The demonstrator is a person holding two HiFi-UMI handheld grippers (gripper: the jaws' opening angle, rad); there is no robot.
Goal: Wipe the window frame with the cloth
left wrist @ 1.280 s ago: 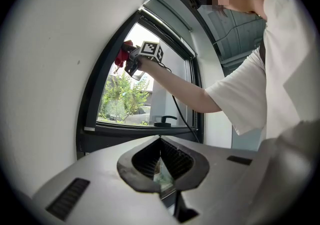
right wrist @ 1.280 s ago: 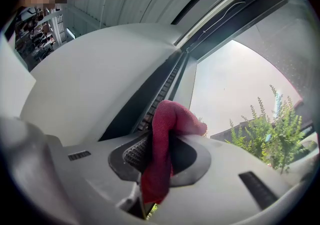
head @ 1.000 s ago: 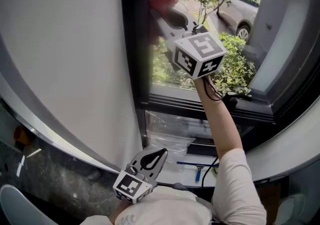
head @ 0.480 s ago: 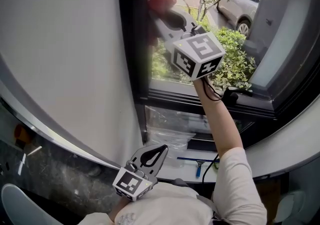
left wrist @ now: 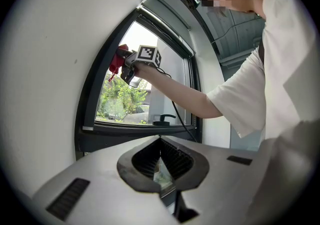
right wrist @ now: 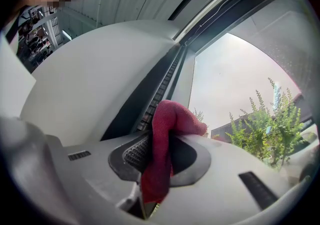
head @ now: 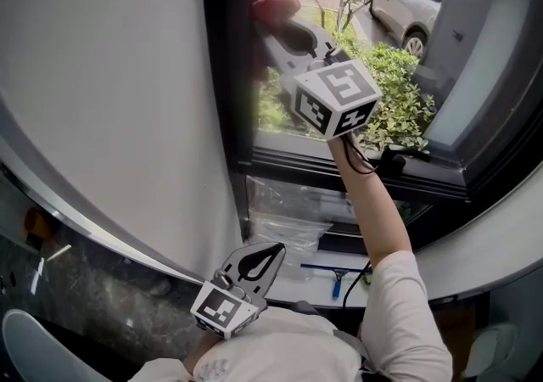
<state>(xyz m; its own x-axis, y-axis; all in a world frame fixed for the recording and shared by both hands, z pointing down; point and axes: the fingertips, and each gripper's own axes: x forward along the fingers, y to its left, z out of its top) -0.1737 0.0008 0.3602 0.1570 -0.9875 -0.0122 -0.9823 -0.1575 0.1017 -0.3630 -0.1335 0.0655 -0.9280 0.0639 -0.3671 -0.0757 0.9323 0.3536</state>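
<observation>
At the upper centre of the head view, locate the crumpled red fabric cloth (head: 273,5), clamped between the jaws of the right gripper (head: 277,22) at the end of a raised, outstretched arm. Confirm in the right gripper view: jaws closed on the cloth, with a wad bulging past the tips and a tail hanging back through the throat.

Read the dark metal vertical window frame member (head: 227,58) as lying immediately left of the wad in the head view, with its long axis running from top to bottom of the picture. Treat contact as probable but not confirmed: wad at the inner edge of the frame, touching or just beside it, not separable in either view. Judge the coming stroke as travel along that long axis. Direct pressure toward the left of the picture, onto the frame and away from the clear glass pane (head: 399,49).

At the bottom centre of the head view, find the left gripper (head: 254,268), held low and well apart from the upper frame. Verify in the left gripper view: jaws brought together, nothing between them.

Assign the wipe to the right gripper, being nearer and already loaded. Watch for slippage of the hanging tail under side load.
</observation>
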